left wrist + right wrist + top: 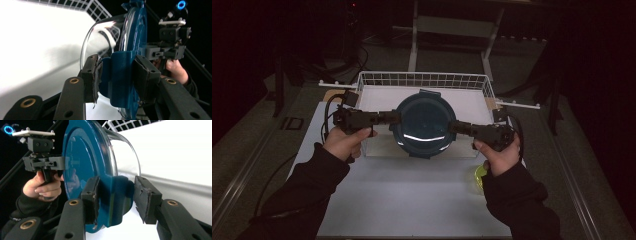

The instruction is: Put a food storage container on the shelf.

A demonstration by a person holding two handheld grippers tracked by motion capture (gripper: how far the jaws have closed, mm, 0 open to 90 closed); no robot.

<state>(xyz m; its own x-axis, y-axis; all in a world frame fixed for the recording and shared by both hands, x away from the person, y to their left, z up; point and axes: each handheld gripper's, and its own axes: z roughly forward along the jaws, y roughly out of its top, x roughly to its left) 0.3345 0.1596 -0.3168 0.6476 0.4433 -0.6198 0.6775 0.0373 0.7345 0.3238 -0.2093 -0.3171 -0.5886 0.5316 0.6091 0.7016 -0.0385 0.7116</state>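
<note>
Blue-lidded container (422,124) — one item, round, with a clear bowl beneath a dark blue lid that carries latch tabs on its rim. It is held off the surface, level between the two grippers, over the front edge of a white wire basket (422,80).

Left gripper (388,118): one unit, held in the person's left hand (346,142). In the left gripper view (115,75), a blue latch tab of the lid sits between the two black jaws; the jaws are pinching that tab, both foam pads pressed against it. The clear bowl lies to the left of the jaws, the lid face to the right.

Right gripper (458,126): one unit, held in the right hand (498,156). In the right gripper view (115,195), the opposite latch tab sits between the jaws. The left pad is against the tab; the right pad appears to stand just off it, so I cannot tell whether this grip is fully closed.

Count of other items: one basket, one white table (412,195), one yellow-green object (478,175) on the table just beside the right hand, partly hidden by it and not identifiable.

No brand, label or legible writing can be made out on the lid, bowl or grippers.
</note>
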